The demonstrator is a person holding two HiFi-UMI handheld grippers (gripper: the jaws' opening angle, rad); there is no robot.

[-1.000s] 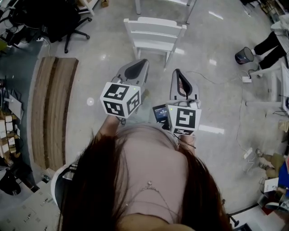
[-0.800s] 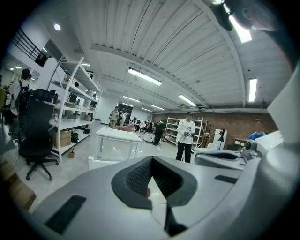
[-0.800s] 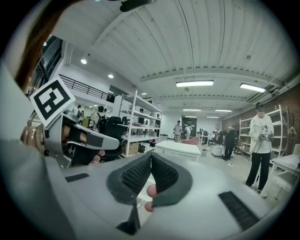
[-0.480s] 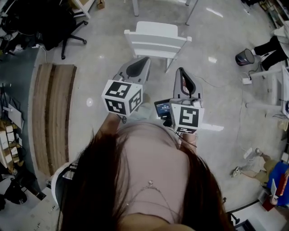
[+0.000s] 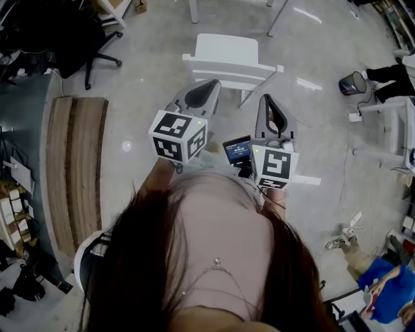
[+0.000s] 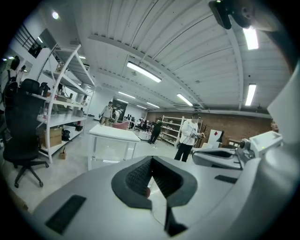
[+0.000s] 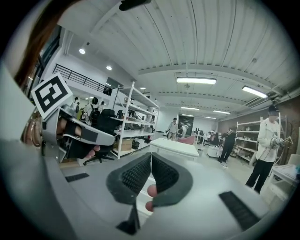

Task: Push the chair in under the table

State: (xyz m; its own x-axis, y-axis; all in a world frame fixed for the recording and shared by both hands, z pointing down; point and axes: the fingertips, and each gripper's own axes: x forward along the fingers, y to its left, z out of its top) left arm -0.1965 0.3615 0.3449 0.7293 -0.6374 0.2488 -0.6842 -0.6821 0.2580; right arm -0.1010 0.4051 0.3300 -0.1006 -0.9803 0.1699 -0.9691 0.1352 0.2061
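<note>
Here the left gripper (image 5: 206, 87) and the right gripper (image 5: 266, 102) are held side by side above the floor (image 5: 130, 58), and both pairs of jaws are closed on nothing. The white chair (image 5: 224, 58) stands just ahead of them, its backrest toward the person. The legs of the white desk (image 5: 193, 10) show beyond it.

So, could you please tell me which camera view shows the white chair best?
The head view: the white chair shows whole from above, with its seat and slatted back clear. Both gripper views look across the room at the white table and show no recognisable part of the chair.
</note>
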